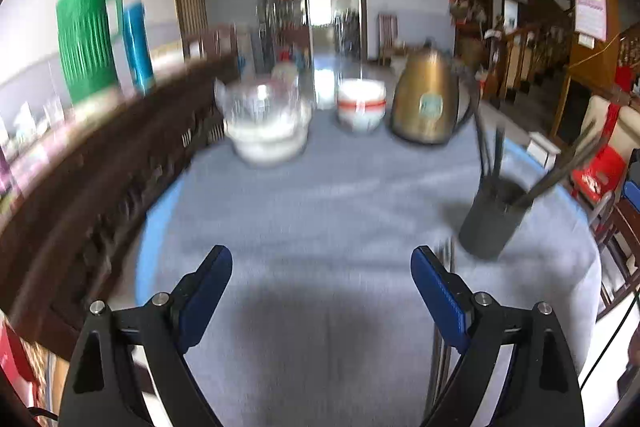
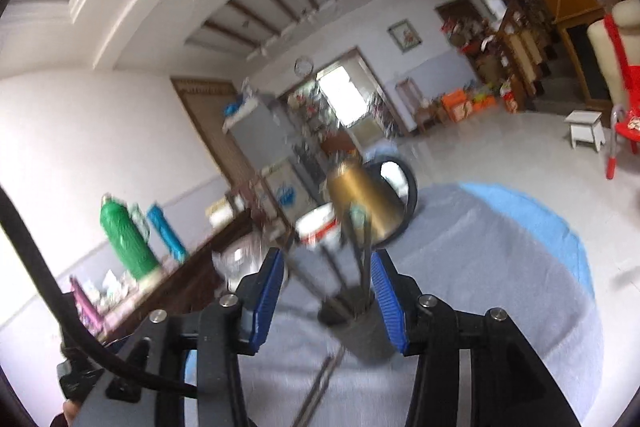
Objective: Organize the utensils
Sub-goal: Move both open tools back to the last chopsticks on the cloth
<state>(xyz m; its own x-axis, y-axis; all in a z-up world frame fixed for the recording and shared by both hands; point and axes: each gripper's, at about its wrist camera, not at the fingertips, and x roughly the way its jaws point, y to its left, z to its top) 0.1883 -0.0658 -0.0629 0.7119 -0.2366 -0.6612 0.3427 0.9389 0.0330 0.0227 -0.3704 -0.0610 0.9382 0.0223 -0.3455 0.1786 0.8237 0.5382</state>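
The dark cylindrical utensil holder stands on the right side of the round table, with several long dark utensils leaning out of its mouth in different directions; blur keeps them from being told apart as chopsticks or cutlery. On the cloth just in front of the holder, close beside the left gripper's right-hand finger, lies a pair of thin metallic chopsticks, running toward the camera. The left gripper hovers low over the table with its blue-padded fingers spread wide and nothing between them. In the right wrist view the same holder sits between the tips of the right gripper, whose fingers are moderately apart; the right-hand pad appears to overlap the holder's rim, but motion blur leaves contact unclear. The loose chopsticks show below the holder there. The table is covered by a grey cloth over a blue underlayer. At its far side stand a gold electric kettle with a dark handle, a white bowl with a red band, and a clear glass bowl stacked on white dishes. On a dark wooden sideboard to the left stand a green thermos and a blue thermos.
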